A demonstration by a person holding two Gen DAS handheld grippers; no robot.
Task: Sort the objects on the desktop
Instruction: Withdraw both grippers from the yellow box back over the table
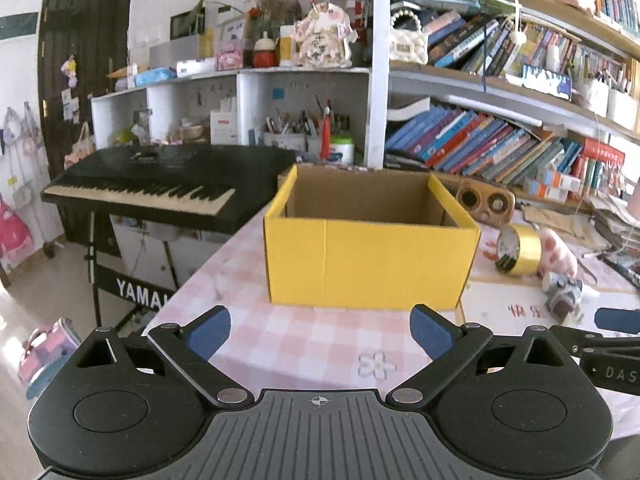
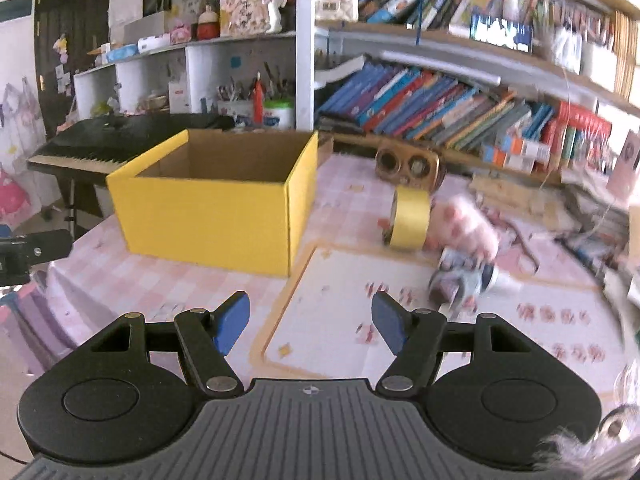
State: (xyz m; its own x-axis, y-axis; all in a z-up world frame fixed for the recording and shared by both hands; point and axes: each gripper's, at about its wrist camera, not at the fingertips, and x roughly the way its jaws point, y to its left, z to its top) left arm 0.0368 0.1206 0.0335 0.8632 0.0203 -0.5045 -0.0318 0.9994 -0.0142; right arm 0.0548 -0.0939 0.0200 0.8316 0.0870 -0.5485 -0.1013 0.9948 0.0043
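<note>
The tape roll (image 2: 408,218), pink plush (image 2: 464,224) and small grey toy (image 2: 464,280) lie bunched at centre right of the right view, right of the empty yellow box (image 2: 208,216) on the worktop (image 2: 340,320). Both the left hand-held gripper (image 1: 320,332) and the right hand-held gripper (image 2: 310,322) are spread apart, holding nothing. With the items touching, a grab could likely nudge the roll into rolling away.

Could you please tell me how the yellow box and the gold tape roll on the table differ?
The yellow box is rectangular, matte and open-topped; the gold tape roll is round and shiny. The box is far larger and stands upright; the roll rests on its curved side. Both sit on the table.
</note>
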